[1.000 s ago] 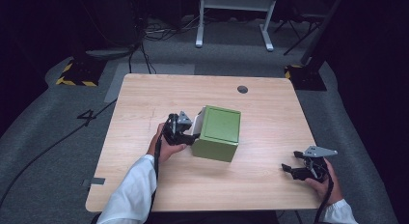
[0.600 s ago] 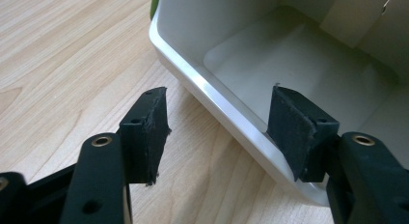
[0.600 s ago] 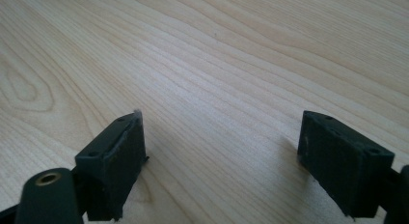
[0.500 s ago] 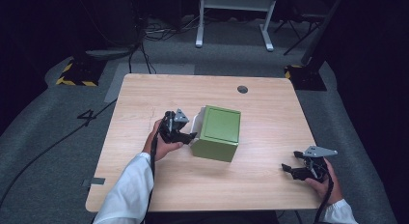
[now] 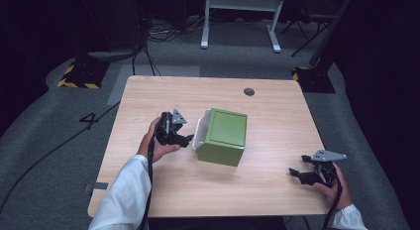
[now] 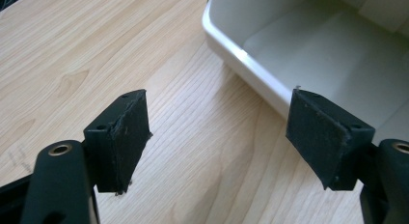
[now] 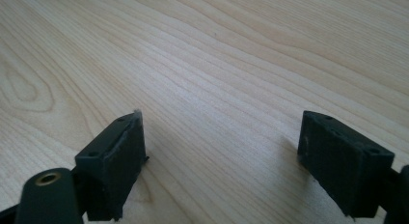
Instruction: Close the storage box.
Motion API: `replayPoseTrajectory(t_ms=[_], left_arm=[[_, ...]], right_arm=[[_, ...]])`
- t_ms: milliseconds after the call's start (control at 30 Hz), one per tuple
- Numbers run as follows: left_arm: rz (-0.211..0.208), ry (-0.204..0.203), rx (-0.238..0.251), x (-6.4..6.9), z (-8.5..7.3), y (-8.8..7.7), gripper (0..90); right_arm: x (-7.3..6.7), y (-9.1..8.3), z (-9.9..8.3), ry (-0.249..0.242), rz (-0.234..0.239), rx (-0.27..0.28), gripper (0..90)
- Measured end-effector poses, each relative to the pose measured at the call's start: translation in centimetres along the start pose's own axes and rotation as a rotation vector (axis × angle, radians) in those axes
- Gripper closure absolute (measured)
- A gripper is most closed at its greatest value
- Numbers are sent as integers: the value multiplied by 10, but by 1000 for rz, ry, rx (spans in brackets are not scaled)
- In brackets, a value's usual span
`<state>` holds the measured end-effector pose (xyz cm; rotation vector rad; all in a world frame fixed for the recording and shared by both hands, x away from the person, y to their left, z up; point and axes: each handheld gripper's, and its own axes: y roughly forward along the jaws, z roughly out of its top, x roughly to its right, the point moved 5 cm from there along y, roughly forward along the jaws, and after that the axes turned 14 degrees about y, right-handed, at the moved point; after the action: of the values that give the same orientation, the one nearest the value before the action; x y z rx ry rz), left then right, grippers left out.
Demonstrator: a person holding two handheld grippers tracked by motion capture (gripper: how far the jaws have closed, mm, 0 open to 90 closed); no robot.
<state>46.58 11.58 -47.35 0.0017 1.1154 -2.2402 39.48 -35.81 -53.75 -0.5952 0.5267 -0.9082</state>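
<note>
Landmark: green box (image 5: 224, 137) – a green-sided bin lying tipped on its side near the middle of the counter (image 5: 277, 121), its white interior and rim (image 6: 241, 57) facing the person's left.

Box position: just beside the left gripper (image 5: 184, 138), well apart from the right gripper (image 5: 297, 174).

Key relation: the box mouth opens toward the left gripper; in the left gripper view the white rim runs diagonally ahead of the fingers, to their right side.

Nearer hand: left hand (image 5: 159, 141) – by far; the right hand (image 5: 331, 186) sits near the counter's front right corner, away from the box.

Left fingers: fairly wide and just been opening; nothing between them, bare wood below. One finger (image 6: 330, 134) overlaps the rim in view; contact cannot be told.

Right fingers: wide apart, holding nothing, over bare counter (image 7: 217, 89).

Judgement: the left gripper looks to have let go of the box rim; any further handling of the box falls to it.
</note>
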Motion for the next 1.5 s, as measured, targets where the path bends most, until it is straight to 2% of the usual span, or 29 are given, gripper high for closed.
replayPoseTrajectory(t_ms=[33, 200, 300, 467, 600, 667, 867, 933, 1167, 1200, 1267, 1367, 1400, 1467, 1500], left_arm=[[12, 4, -8, -1, -2, -1, 234], [23, 12, -34, -6, -11, -7, 224], [31, 30, -51, -8, -16, -10, 181], [51, 63, -82, -11, -30, -17, 178], [59, 65, -94, -11, -36, -22, 179], [80, 89, -117, -11, -44, -26, 189], [86, 91, -140, -10, -56, -32, 192], [100, 97, -150, -10, -62, -34, 192], [109, 112, -178, -4, -79, -40, 191], [97, 118, -191, -3, -82, -41, 189], [76, 98, -187, -2, -86, -44, 189], [109, 103, -177, -2, -90, -48, 189], [105, 113, -198, 1, -95, -48, 189], [110, 114, -207, 3, -98, -47, 188], [72, 88, -205, 5, -101, -47, 188]], right_arm=[[0, 0, 0, 0, 0, 0, 171], [0, 0, 0, 0, 0, 0, 171], [0, 0, 0, 0, 0, 0, 171], [0, 0, 0, 0, 0, 0, 171], [0, 0, 0, 0, 0, 0, 171], [0, 0, 0, 0, -1, 1, 171], [0, 0, 0, 0, -1, 1, 171], [0, 0, 0, 1, -1, 1, 171], [0, 0, 0, 2, -2, 1, 171], [0, 0, 0, 2, -2, 1, 171], [0, 0, 0, 2, -2, 2, 171], [0, 0, 0, 3, -2, 3, 171], [0, 0, 0, 3, -2, 3, 171], [0, 0, 0, 2, -2, 3, 171], [0, 0, 0, 3, -2, 3, 171]])
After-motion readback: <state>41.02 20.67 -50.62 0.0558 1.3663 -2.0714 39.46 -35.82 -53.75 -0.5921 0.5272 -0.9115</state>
